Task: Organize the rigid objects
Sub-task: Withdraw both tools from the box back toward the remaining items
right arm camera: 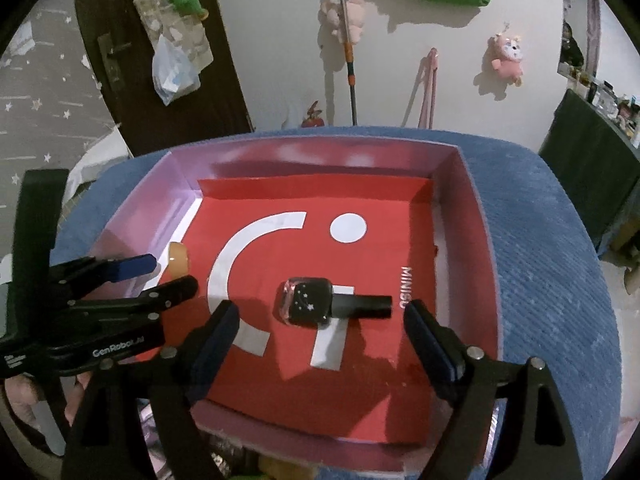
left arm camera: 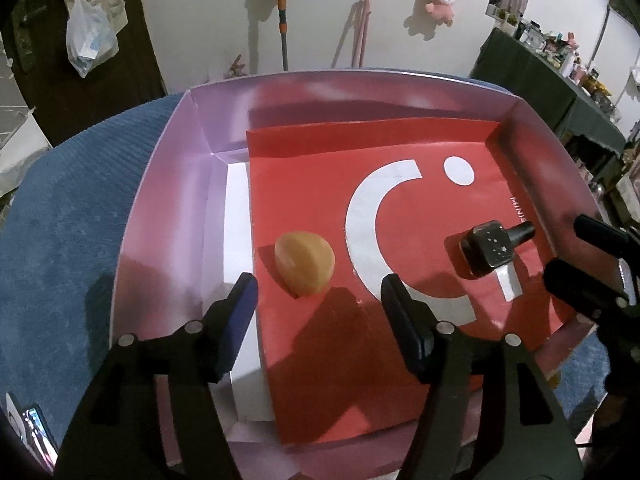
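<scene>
Both hand-held grippers hang over a shallow pink-walled box (right arm camera: 476, 216) lined with a red printed sheet (right arm camera: 372, 264); the box sits on a blue ribbed cushion (right arm camera: 552, 264), not a bench.

Left hand-held gripper (left arm camera: 318, 292): fingers spread wide, holding nothing. The orange rounded object (left arm camera: 305, 262) lies on the red sheet just ahead of the fingertips and between their lines, not touching either. In my judgement it either has just been set down there or is lined up for a pick; the frames do not settle which.

Right hand-held gripper (right arm camera: 320, 316): likewise spread wide and empty. The dark bottle with star marks and a black cap (right arm camera: 320, 305) lies on its side directly ahead, between the fingertips and clear of both, cap pointing toward the right finger.

Both items lie inside the box, well apart from one another, each ahead of its own gripper. That spacing appears deliberate: each object gets separate room. Lying flat, the bottle could roll if nudged; the orange object's shape suggests the same risk.
</scene>
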Demonstrator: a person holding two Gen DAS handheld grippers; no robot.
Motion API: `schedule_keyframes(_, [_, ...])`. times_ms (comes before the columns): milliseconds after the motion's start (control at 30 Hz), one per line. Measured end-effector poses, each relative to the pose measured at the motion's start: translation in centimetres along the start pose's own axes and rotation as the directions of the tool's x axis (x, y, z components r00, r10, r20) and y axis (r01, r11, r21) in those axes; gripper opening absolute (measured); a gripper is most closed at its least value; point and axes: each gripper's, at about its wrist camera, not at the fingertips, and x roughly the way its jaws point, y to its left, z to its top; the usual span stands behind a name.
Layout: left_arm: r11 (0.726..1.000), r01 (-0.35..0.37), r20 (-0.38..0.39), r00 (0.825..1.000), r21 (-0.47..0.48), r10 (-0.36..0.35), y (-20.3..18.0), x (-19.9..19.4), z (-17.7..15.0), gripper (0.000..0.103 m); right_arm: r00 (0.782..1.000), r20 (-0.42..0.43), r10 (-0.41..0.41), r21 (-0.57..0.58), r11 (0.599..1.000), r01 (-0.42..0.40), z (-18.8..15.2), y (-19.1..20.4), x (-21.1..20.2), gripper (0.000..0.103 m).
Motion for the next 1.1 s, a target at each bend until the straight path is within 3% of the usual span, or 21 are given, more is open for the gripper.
schedule_keyframes(233, [1.000,0.016,0.042,0.999,-0.002,-0.016,-0.3,-2.1,-0.4,0.078,0.998,0.064,0.026,0.003,1.000,-0.026,-0.6,0.4,-2.6,0.094])
schedule_keyframes(467, [0.999,0.037,0.086,0.996,-0.012,-0.036,0.0,-4.0,-0.9,0.082,0.991,0.122,0.061,-0.007,0.998,-0.061,-1.6,0.9,-4.2,0.100])
schedule_keyframes(533, [0.999,0.044,0.101,0.994,-0.016,-0.042,0.1,-4.5,-1.1,0.094,0.988,0.140,0.071,-0.007,0.997,-0.070,-1.8,1.0,-4.7,0.102])
schedule_keyframes(567, [0.999,0.040,0.117,0.992,-0.014,-0.038,0.1,-4.9,-1.3,0.096,0.987,0.146,0.073,-0.007,0.997,-0.073,-2.0,1.1,-4.8,0.103])
schedule_keyframes(867, [1.000,0.004,0.173,0.985,0.018,-0.007,-0.4,-6.6,-2.5,0.103,0.974,0.213,0.077,-0.030,0.997,-0.072,-3.4,1.7,-6.2,0.103])
schedule_keyframes(1100, [1.000,0.008,0.212,0.977,0.016,-0.012,-0.2,-8.1,-3.7,0.103,0.948,0.314,0.048,-0.076,0.997,-0.025,-5.0,2.8,-8.2,0.103])
